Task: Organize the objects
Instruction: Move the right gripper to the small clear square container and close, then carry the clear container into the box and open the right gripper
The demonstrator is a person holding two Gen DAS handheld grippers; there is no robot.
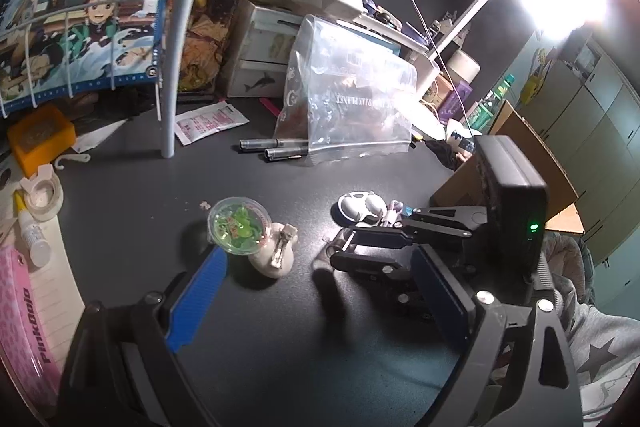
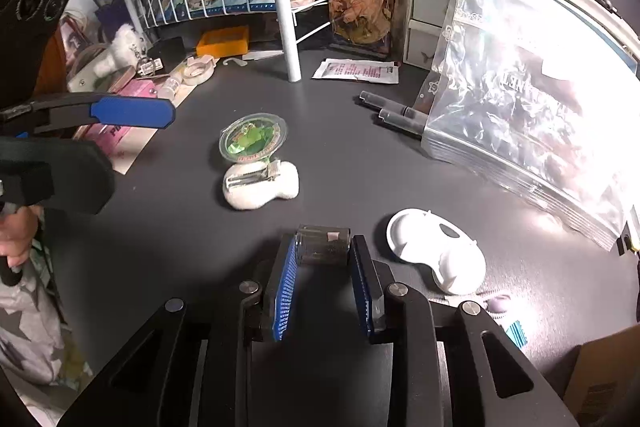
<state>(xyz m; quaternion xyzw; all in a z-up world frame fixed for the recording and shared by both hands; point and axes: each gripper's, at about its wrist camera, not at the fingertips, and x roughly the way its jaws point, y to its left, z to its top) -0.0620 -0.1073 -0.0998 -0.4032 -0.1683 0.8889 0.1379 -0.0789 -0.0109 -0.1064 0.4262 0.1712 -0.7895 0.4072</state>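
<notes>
My right gripper (image 2: 324, 251) is shut on a small clear cylindrical jar (image 2: 323, 243) and holds it just above the dark desk (image 2: 192, 227). In the left wrist view the right gripper (image 1: 344, 247) grips the same jar (image 1: 340, 241). My left gripper (image 1: 316, 287) is open and empty, low over the desk. A round clear case with a green charm (image 1: 239, 225) leans on a white fuzzy hair clip (image 1: 276, 251) just past the left finger. They also show in the right wrist view as case (image 2: 253, 138) and clip (image 2: 260, 185). A white mask-shaped piece (image 2: 436, 251) lies right of the jar.
A stack of clear plastic bags (image 2: 520, 131) and two grey pens (image 2: 394, 107) lie at the right. A white shelf post (image 2: 286, 27), a sachet (image 2: 356, 71), an orange box (image 2: 222, 43), tape (image 2: 198, 70) and a pink notebook (image 1: 20, 323) ring the desk. A cardboard box (image 1: 520, 163) stands right.
</notes>
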